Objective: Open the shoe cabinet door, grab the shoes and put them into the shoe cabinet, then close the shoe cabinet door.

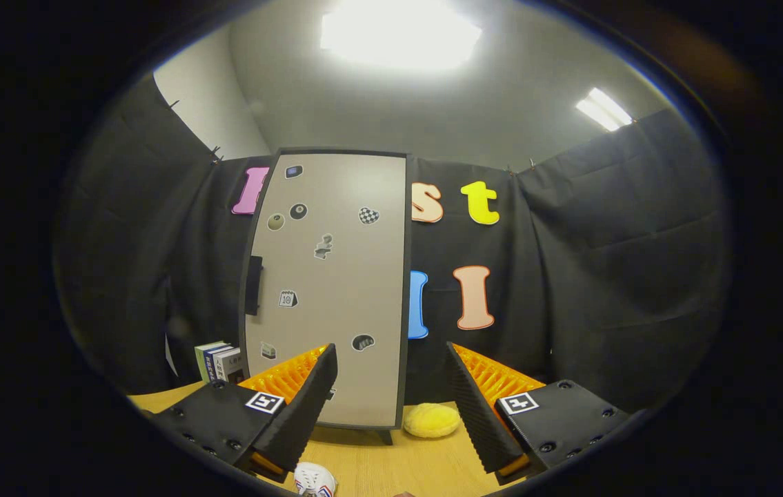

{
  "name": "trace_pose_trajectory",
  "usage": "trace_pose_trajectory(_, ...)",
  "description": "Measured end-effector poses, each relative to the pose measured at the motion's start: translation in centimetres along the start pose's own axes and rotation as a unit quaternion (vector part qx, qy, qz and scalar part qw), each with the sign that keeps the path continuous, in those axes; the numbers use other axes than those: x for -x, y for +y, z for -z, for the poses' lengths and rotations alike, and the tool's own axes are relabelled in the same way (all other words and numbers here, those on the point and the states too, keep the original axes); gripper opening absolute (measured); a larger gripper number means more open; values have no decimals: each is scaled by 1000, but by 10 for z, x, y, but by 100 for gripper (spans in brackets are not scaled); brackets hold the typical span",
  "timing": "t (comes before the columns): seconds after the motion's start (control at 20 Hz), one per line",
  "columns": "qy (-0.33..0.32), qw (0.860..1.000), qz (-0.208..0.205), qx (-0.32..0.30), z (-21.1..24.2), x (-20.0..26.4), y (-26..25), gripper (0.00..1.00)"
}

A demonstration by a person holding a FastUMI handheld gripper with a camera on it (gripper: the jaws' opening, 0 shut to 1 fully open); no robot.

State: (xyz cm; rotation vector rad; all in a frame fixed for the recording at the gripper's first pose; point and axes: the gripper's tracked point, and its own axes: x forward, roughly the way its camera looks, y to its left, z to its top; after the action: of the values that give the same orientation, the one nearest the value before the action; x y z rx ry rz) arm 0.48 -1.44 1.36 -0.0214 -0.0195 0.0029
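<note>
Gripper [391, 386] wide open, holding nothing; tall beige sticker-covered shoe cabinet door [329, 290] stands closed straight ahead (dark handle [254, 284] on its left edge).

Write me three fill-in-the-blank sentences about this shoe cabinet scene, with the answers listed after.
1. The shoe cabinet door is ____.
2. The gripper has its fingers ____, with nothing between them.
3. The yellow sponge lies on the wooden ____ beside the cabinet's foot.
4. The dark handle sits on the door's ____ edge.

Missing words: closed; open; table; left
</note>
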Motion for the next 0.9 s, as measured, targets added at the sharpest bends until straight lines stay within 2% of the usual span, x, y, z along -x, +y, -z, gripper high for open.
trace_pose_trajectory(0.15, -8, 1000, -8, 5, -16, -17, 1, 97)
trace_pose_trajectory(0.45, -16, 999, -43, -29, -49, -76, 18, 97)
trace_pose_trajectory(0.9, 19, 990, -124, -68, -49, -171, 118, 97)
